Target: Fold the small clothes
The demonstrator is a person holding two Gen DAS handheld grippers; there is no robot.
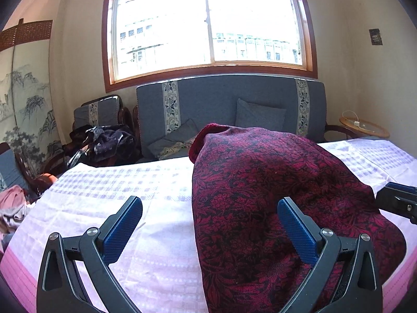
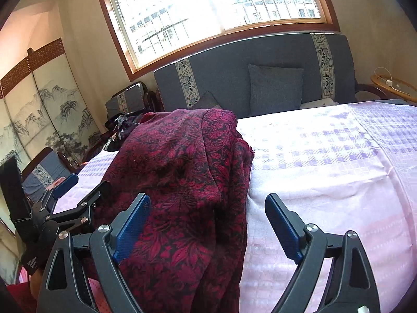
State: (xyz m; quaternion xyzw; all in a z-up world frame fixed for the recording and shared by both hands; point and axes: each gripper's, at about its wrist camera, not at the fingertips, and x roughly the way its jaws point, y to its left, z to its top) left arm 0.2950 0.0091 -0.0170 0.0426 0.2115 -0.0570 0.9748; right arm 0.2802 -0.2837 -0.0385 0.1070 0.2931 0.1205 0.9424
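Nearest, the left gripper [image 1: 209, 230] stands wide, one blue ribbed pad over bare cloth at 7 o'clock, the other over the garment [image 1: 273, 195]; nothing is pinched. The right gripper [image 2: 207, 228] also gapes empty beside its edge. The garment, a dark red floral knit, lies folded lengthwise on the cloth [image 1: 130, 182], apparently let go to settle. Beyond, at 12 o'clock, a grey sofa [image 1: 221, 99].
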